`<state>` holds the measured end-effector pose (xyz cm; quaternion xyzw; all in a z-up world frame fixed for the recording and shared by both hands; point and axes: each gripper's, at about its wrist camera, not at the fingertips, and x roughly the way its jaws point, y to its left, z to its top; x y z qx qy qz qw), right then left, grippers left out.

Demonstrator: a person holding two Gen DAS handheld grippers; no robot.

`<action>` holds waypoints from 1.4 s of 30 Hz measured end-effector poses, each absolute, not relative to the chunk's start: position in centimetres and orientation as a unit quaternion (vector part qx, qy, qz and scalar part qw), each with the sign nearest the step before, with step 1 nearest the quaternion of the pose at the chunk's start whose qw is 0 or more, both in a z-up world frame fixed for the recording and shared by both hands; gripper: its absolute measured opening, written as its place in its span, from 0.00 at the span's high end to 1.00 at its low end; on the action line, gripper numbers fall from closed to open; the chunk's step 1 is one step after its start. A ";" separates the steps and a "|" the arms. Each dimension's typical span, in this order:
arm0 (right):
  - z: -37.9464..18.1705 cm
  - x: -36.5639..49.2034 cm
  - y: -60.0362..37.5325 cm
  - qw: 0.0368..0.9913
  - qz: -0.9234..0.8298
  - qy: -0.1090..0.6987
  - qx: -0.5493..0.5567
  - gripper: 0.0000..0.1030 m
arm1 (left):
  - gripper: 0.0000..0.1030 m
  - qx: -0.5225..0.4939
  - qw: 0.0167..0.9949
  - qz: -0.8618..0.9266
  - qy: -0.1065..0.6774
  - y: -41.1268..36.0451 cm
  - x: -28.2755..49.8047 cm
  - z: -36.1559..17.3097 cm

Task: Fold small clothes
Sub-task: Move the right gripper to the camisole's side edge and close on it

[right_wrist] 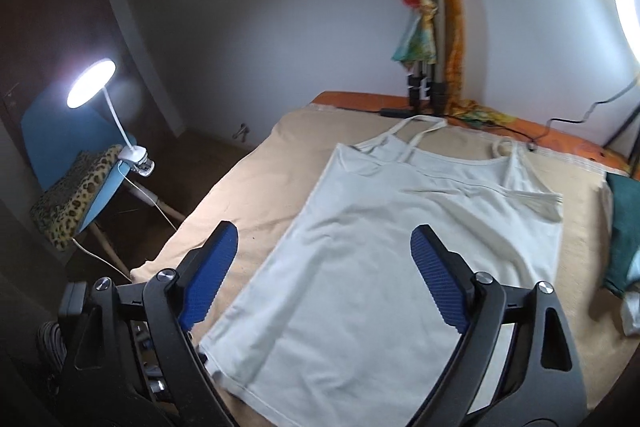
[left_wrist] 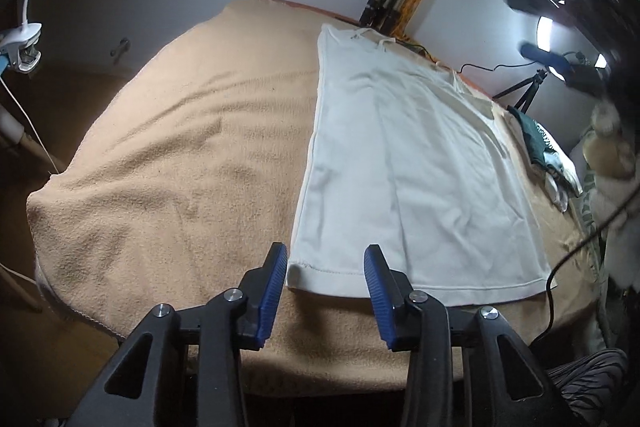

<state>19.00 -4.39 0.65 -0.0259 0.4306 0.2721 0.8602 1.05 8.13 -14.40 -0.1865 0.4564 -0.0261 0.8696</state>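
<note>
While the white camisole [right_wrist: 400,267] lies flat on the bed [left_wrist: 180,147], both hand-held grippers, left [left_wrist: 326,281] and right [right_wrist: 324,279], hang open above it.

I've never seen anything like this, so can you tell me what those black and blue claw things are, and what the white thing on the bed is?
Those claws are two grabbing tools, one in each of a person's hands. Each tool carries a small camera looking out along its blue fingers, so each picture comes from one tool. The left gripper hangs over the bottom corner of a white strappy top lying flat on a tan blanket. The right gripper is above the middle of the top. Both are open, and neither holds anything. A lit desk lamp is clipped to a blue chair beside the bed.
</note>
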 end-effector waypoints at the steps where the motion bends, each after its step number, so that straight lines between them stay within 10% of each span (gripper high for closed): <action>1: 0.1 19.8 -3.6 0.855 0.274 0.439 -0.025 0.16 | 0.61 -0.185 0.869 -0.025 0.458 8.1 1.1 -14.5; 17: -9.8 32.6 6.4 0.800 0.226 0.554 -0.038 0.30 | 0.70 -0.242 0.849 -0.031 0.468 10.6 1.9 -16.8; 24: -13.8 35.9 9.2 0.790 0.187 0.580 -0.067 0.38 | 0.96 -0.276 0.839 -0.055 0.465 11.0 3.3 -17.3; 30: -15.8 38.1 10.3 0.786 0.155 0.590 -0.101 0.41 | 0.98 -0.304 0.835 -0.067 0.454 11.8 3.3 -16.7; 42: -16.4 39.4 10.3 0.781 0.146 0.595 -0.120 0.94 | 0.99 -0.305 0.854 -0.060 0.417 13.2 2.4 -14.7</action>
